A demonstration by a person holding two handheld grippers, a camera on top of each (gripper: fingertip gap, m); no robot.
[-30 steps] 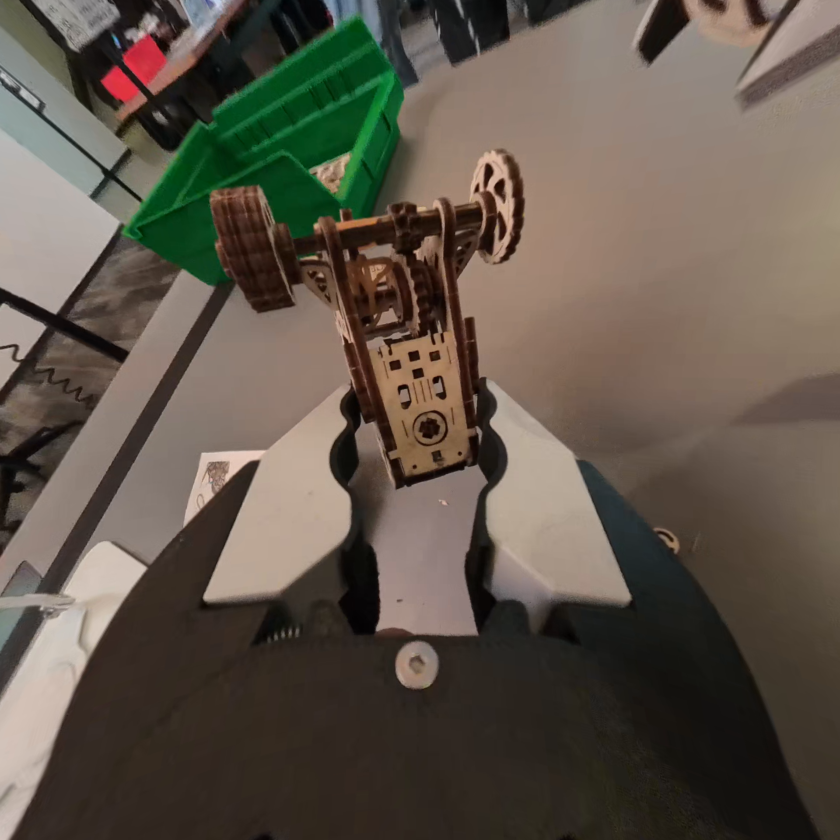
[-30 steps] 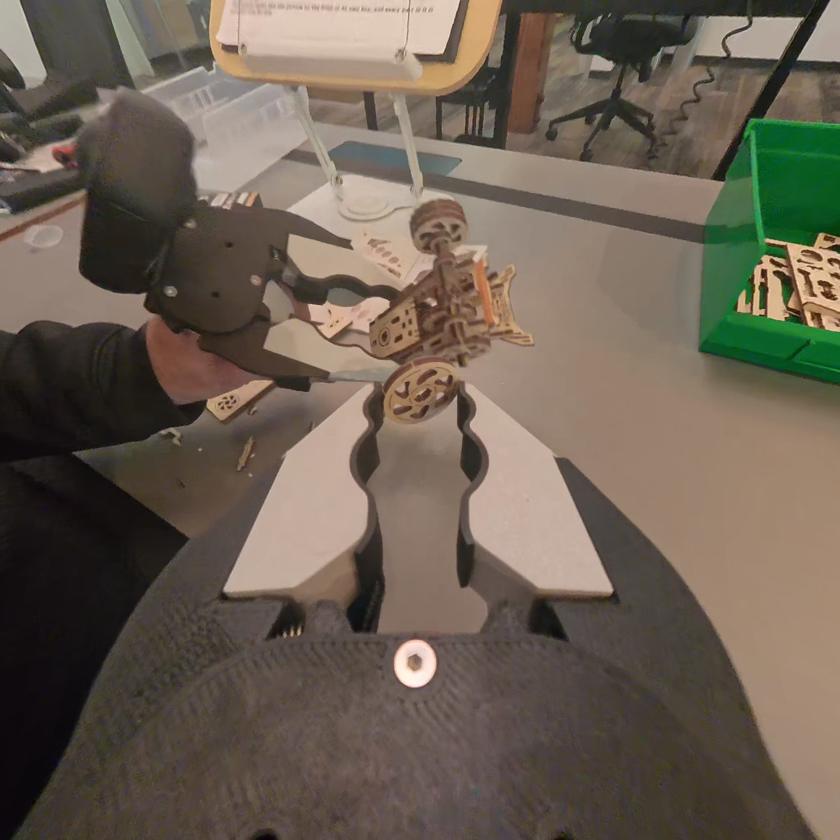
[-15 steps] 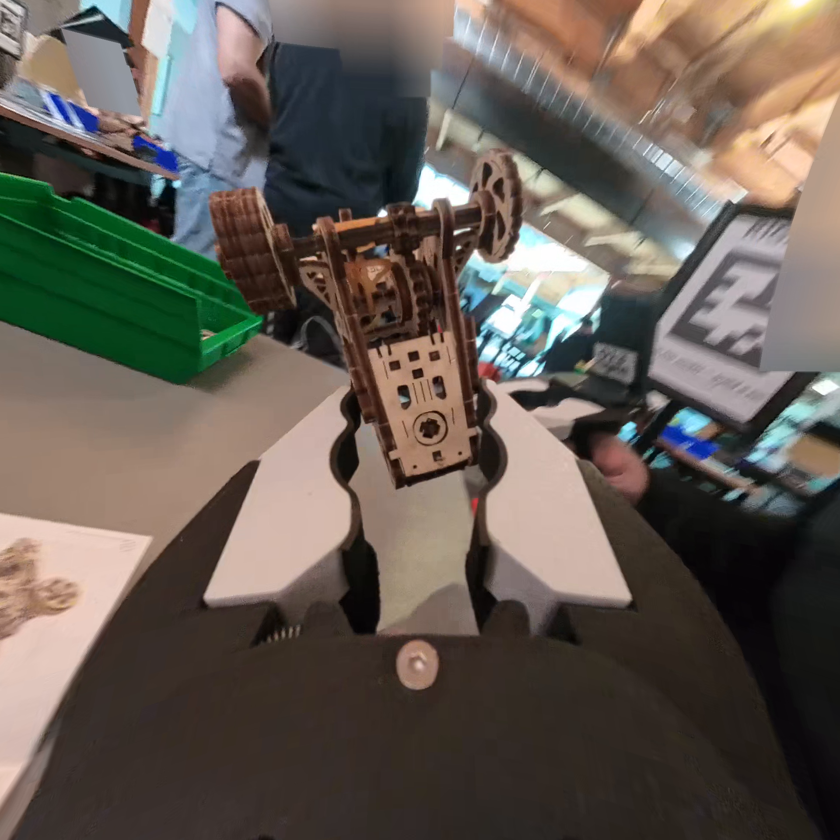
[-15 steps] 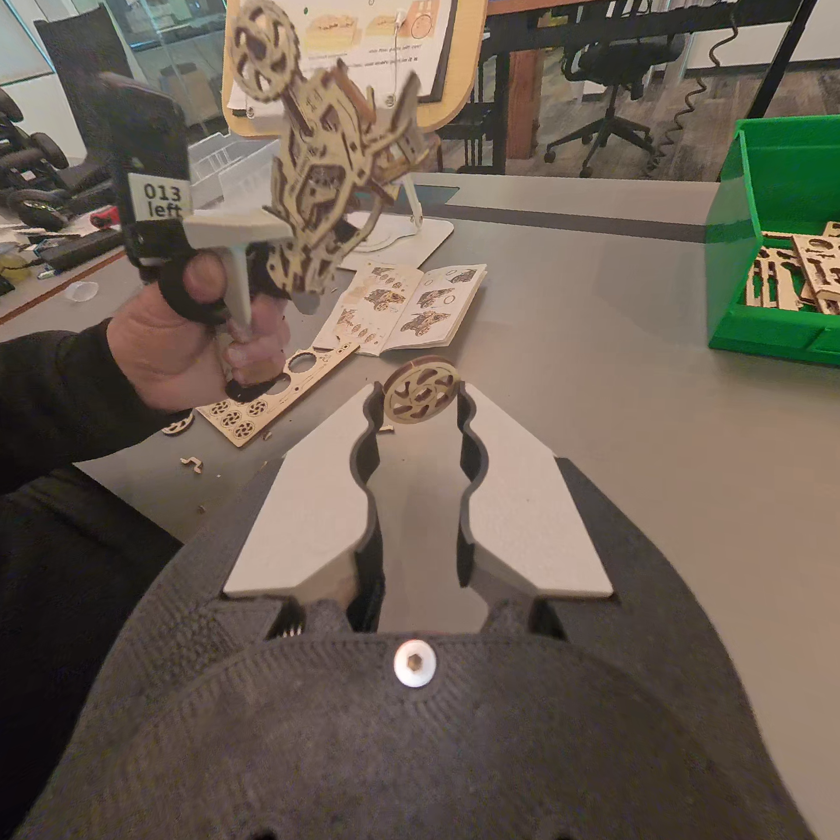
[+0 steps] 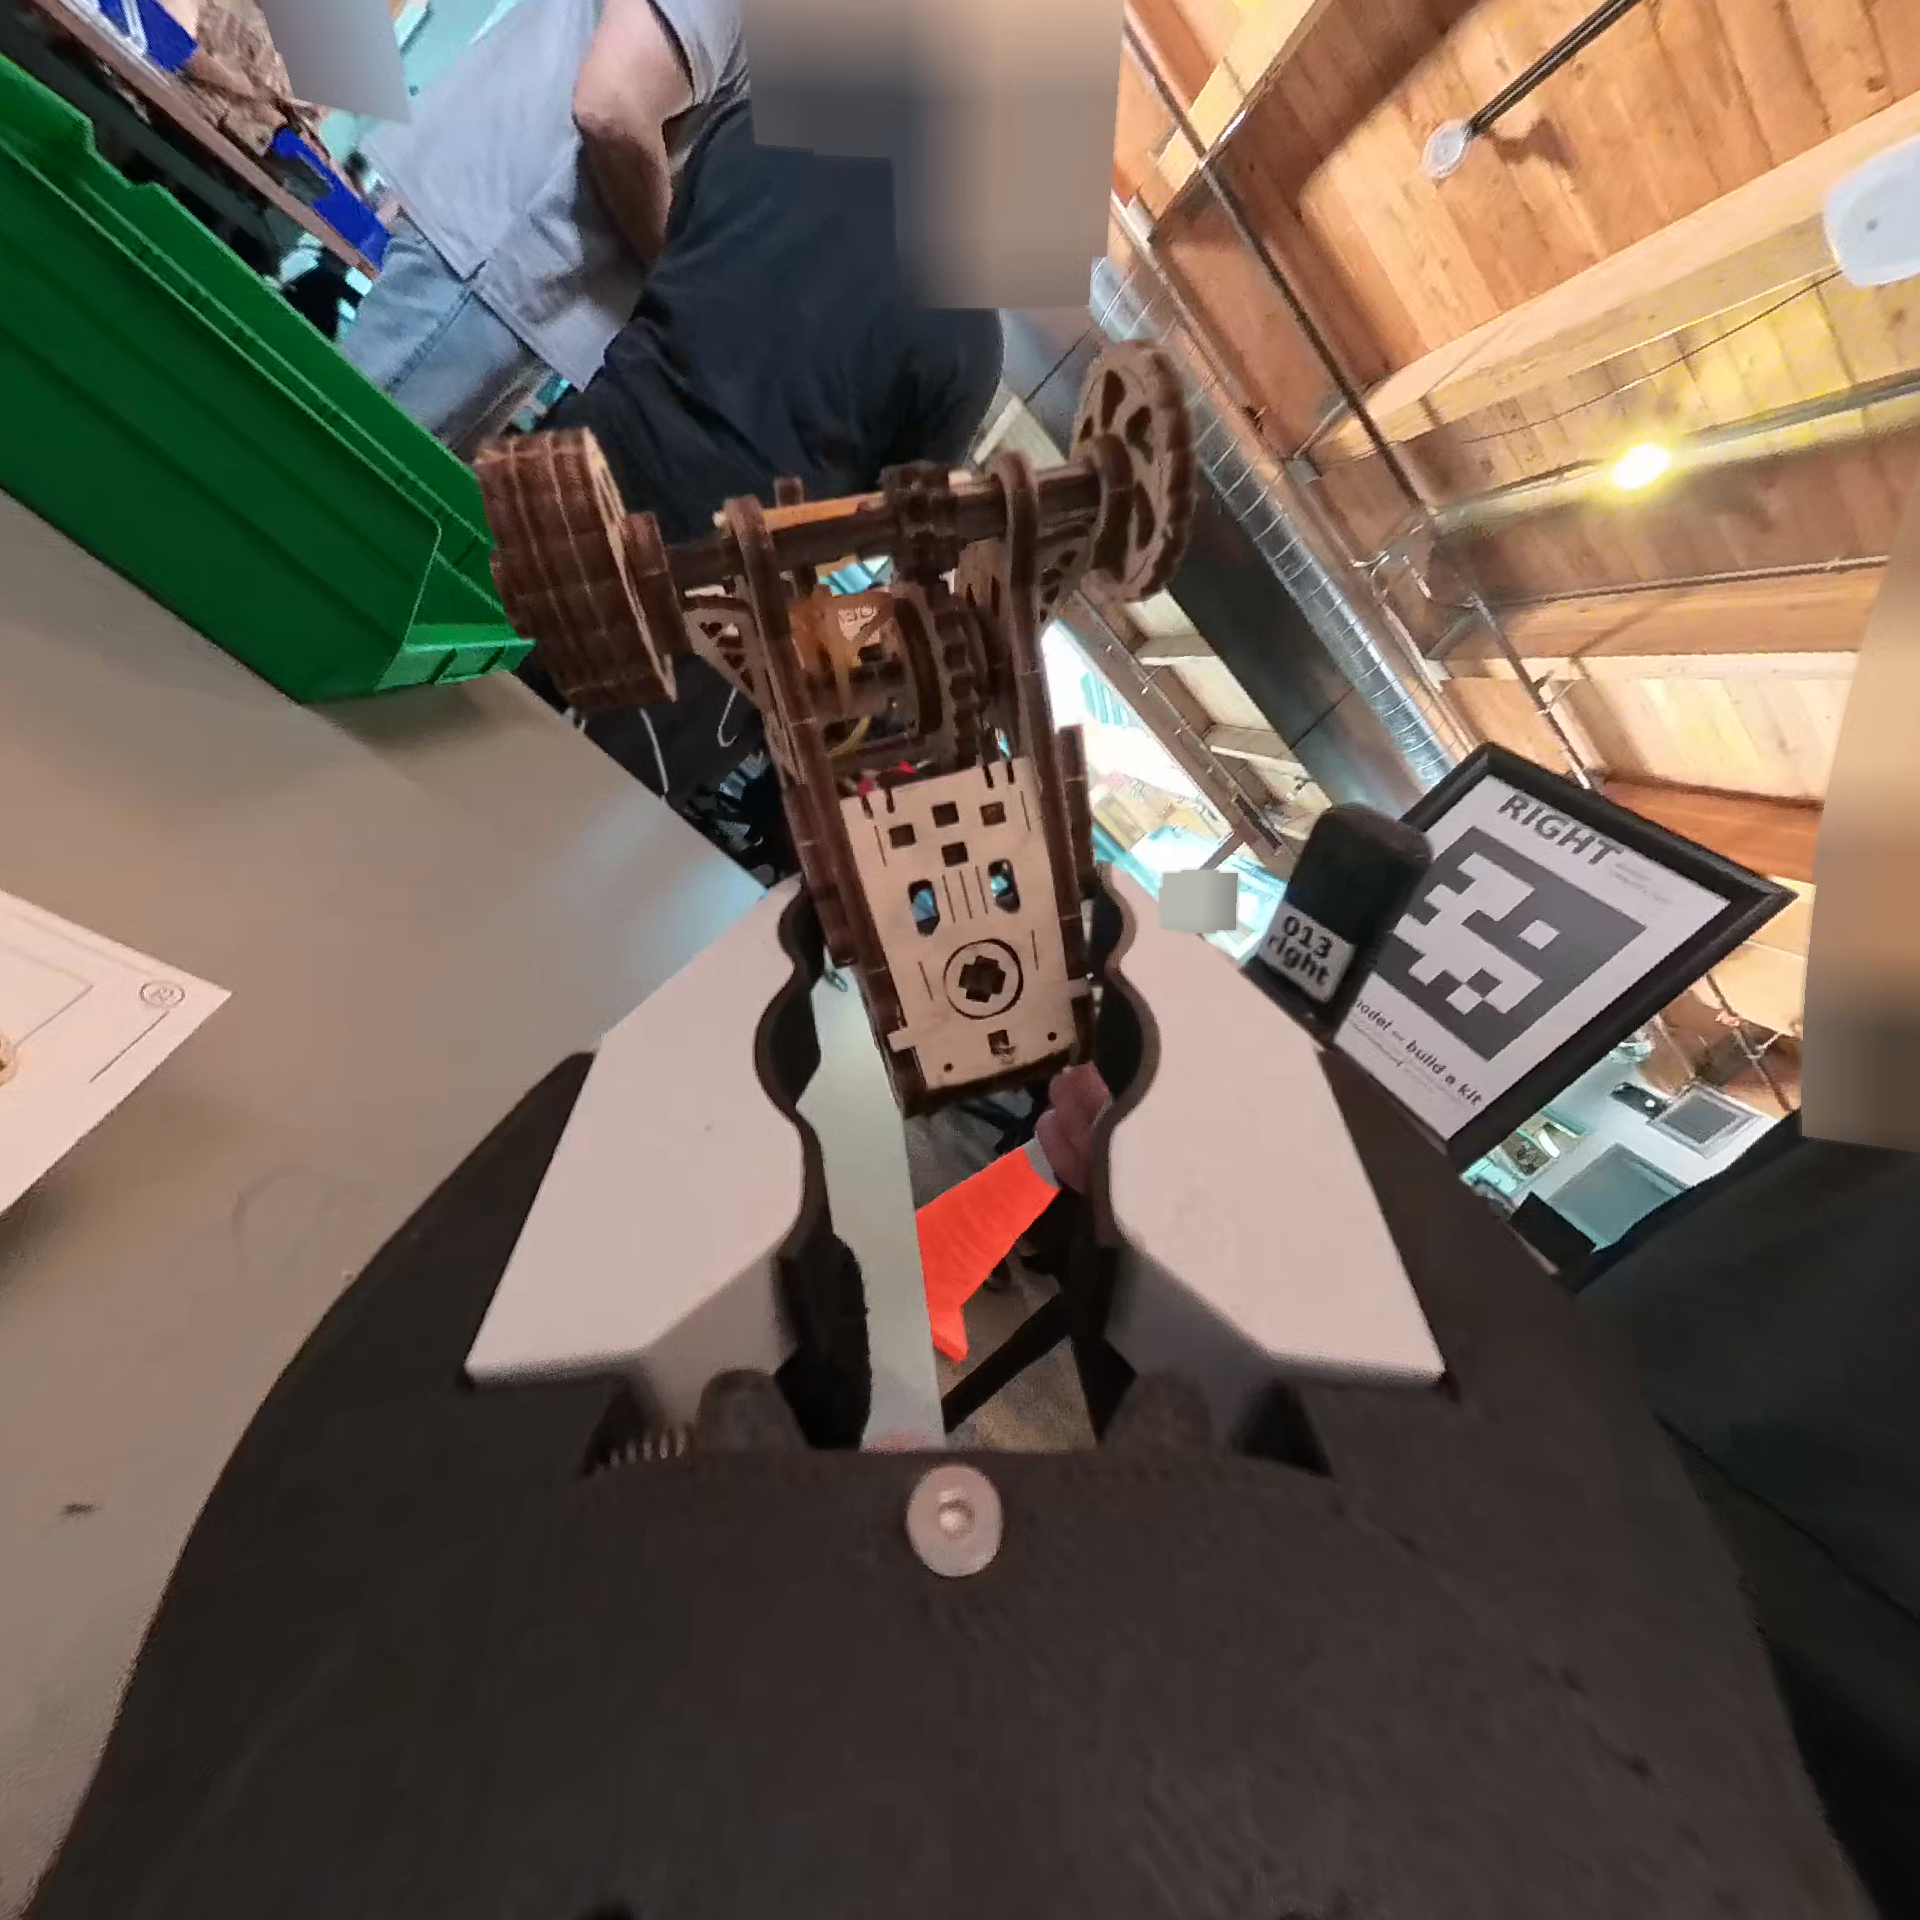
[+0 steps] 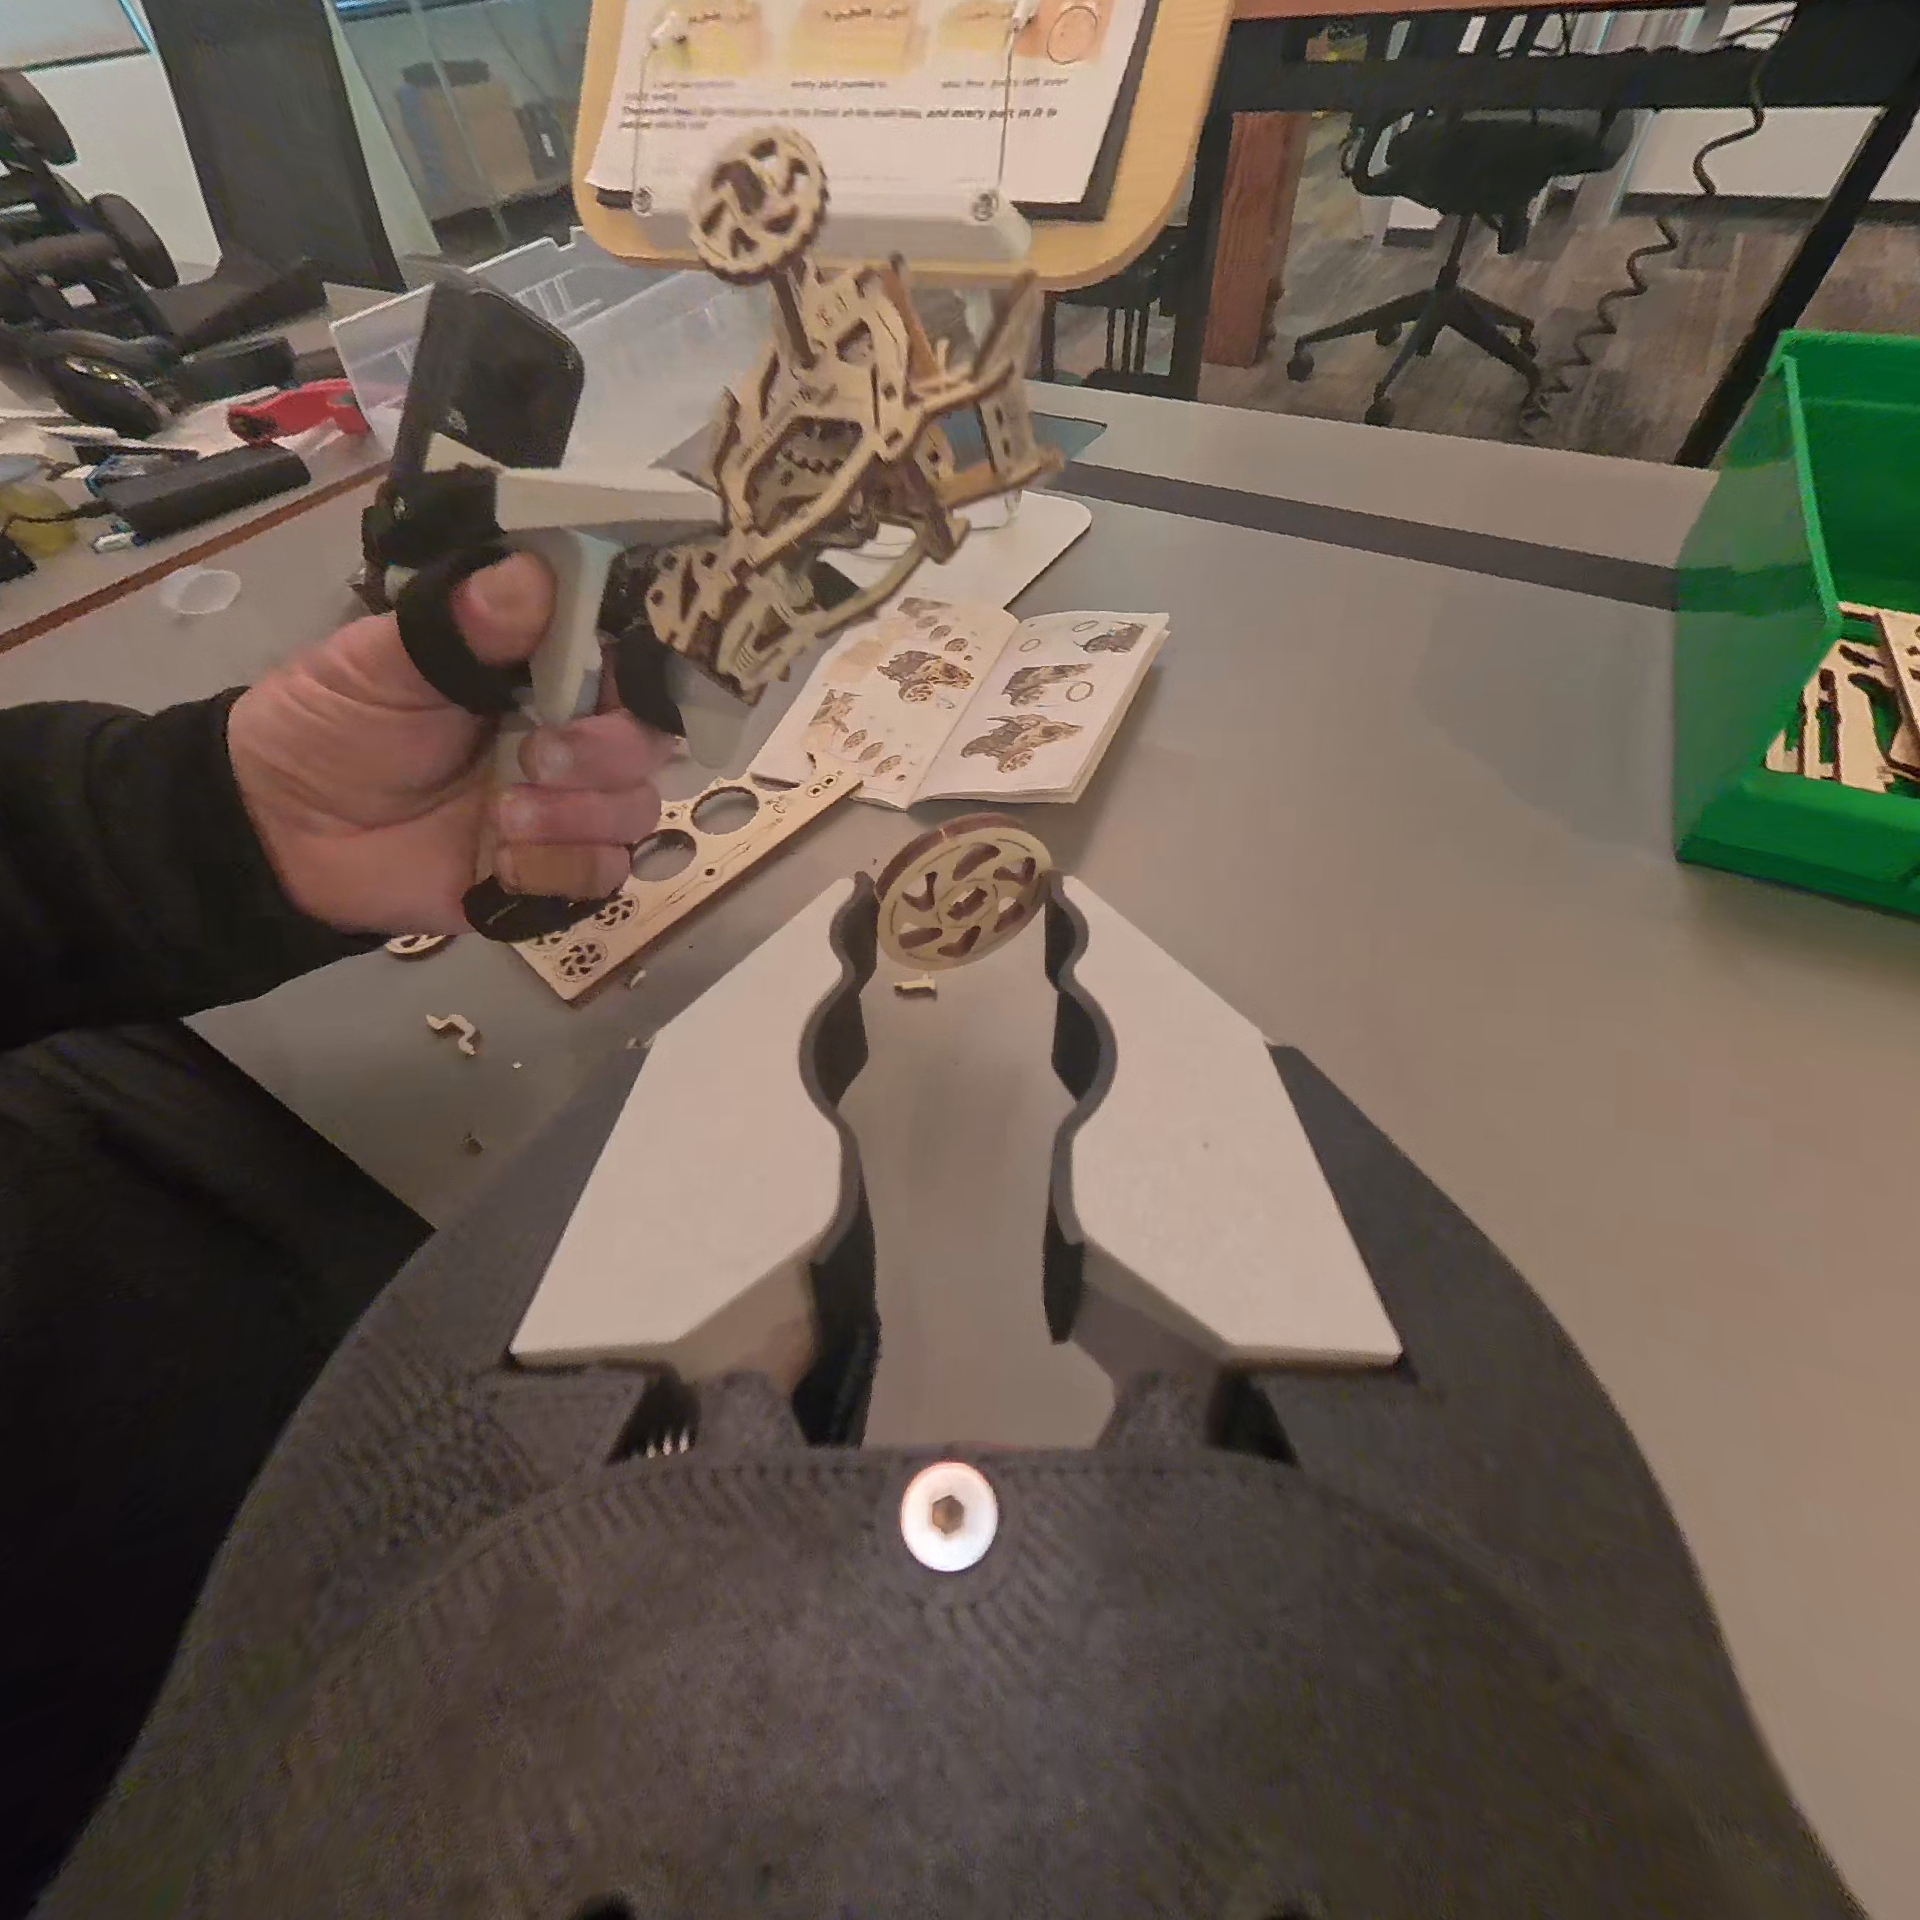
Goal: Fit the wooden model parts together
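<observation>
Holding the half-built model (image 5: pixel 935 790) by its flat base plate, the left claw (image 5: pixel 951 997) is clamped narrow on it, in the left wrist view. The model is raised off the tabletop (image 5: pixel 312 935) and tilted up toward the ceiling. Its axle runs crosswise at the top, with 1 thick wheel (image 5: pixel 566 571) on the left end and 1 thin disc (image 5: pixel 1132 478) on the right. I judge the step in hand to be building up that thinner wheel. A green bin (image 5: pixel 208 436) sits at the tabletop's far left, and a paper sheet (image 5: pixel 73 1039) lies at the left edge. People stand behind, well apart.

In the right wrist view, the right claw (image 6: pixel 961 914) pinches a loose wheel disc (image 6: pixel 961 899) at its tips, jaws narrow, low over the tabletop (image 6: pixel 1403 987). The model (image 6: pixel 821 488) is up and to the left, held in the left claw (image 6: pixel 665 520) by a hand (image 6: pixel 416 748), its thin disc (image 6: pixel 758 203) pointing up. The 2 are well apart. The next move, as I judge it, calls for lifting the loose disc, turning it face-on to the axle end, lining up the hub hole and pressing straight along the axle.

Open room is good between the claws and to the right. A booklet (image 6: pixel 966 696), a punched sheet (image 6: pixel 665 883) and small offcuts (image 6: pixel 452 1029) lie below the model. A stand (image 6: pixel 883 125) rises just behind it, so a high swing could clip that. The bin (image 6: pixel 1818 644) is far right, clear of the path.
</observation>
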